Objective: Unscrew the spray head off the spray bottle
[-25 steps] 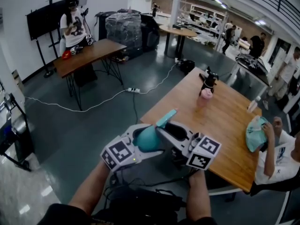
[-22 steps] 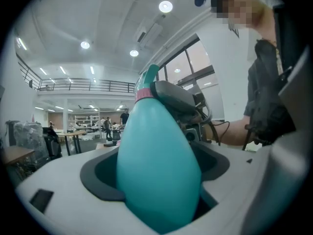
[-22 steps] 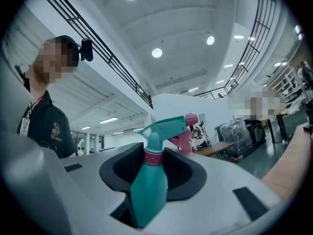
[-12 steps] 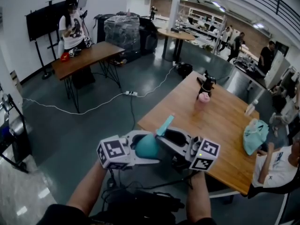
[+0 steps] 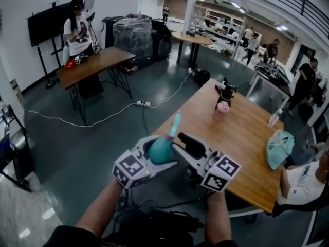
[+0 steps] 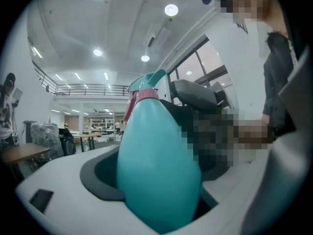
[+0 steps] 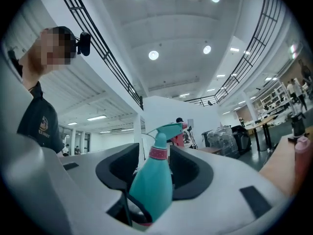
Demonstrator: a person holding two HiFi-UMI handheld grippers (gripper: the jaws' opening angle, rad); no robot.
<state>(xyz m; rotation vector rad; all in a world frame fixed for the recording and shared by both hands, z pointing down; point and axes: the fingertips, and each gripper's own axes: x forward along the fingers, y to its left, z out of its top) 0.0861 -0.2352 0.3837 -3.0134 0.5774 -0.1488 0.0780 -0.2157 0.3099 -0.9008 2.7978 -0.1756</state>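
A teal spray bottle with a pink collar and teal spray head hangs in the air in front of me. My left gripper is shut on the bottle's round body. My right gripper comes in from the right, its jaws either side of the neck. In the right gripper view the collar and spray head stand between the black pads with a gap showing. Those jaws have just been opening, and the bottle is still between them.
A wooden table lies just beyond the grippers, bearing a pink cup with a black object behind it and a teal bag. A person sits at its right. Cables cross the grey floor.
The spray head, which slanted up to the right, now points almost straight up. The right jaws have spread away from the neck. The left gripper shifted a little with the bottle.
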